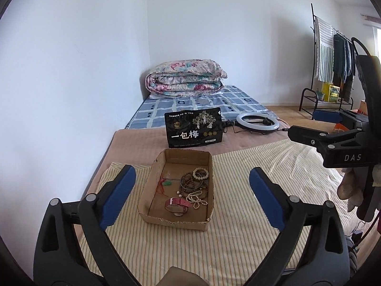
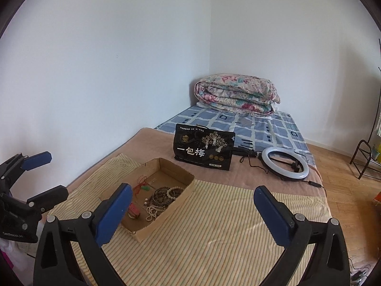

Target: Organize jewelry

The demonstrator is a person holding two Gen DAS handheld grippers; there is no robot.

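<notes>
An open cardboard box (image 1: 152, 183) sits on a striped cloth (image 1: 238, 226) on the bed. It holds several pieces: a red-strap watch (image 1: 177, 205), a pale bead necklace (image 1: 196, 196), dark wooden bead bracelets (image 1: 190, 181), a cream bead bracelet (image 1: 200, 173) and a red cord with a green charm (image 1: 164, 184). My left gripper (image 1: 191, 188) is open and empty, above the box's near side. My right gripper (image 2: 193, 212) is open and empty, to the right of the box (image 2: 181, 196). The right gripper also shows at the right edge of the left wrist view (image 1: 307, 133).
A black snack bag (image 1: 194, 126) stands behind the box. A ring light (image 1: 257, 122) with its cable lies to the bag's right. A folded floral quilt (image 1: 185, 76) lies at the bed's far end. A clothes rack (image 1: 333, 59) stands on the floor at the right.
</notes>
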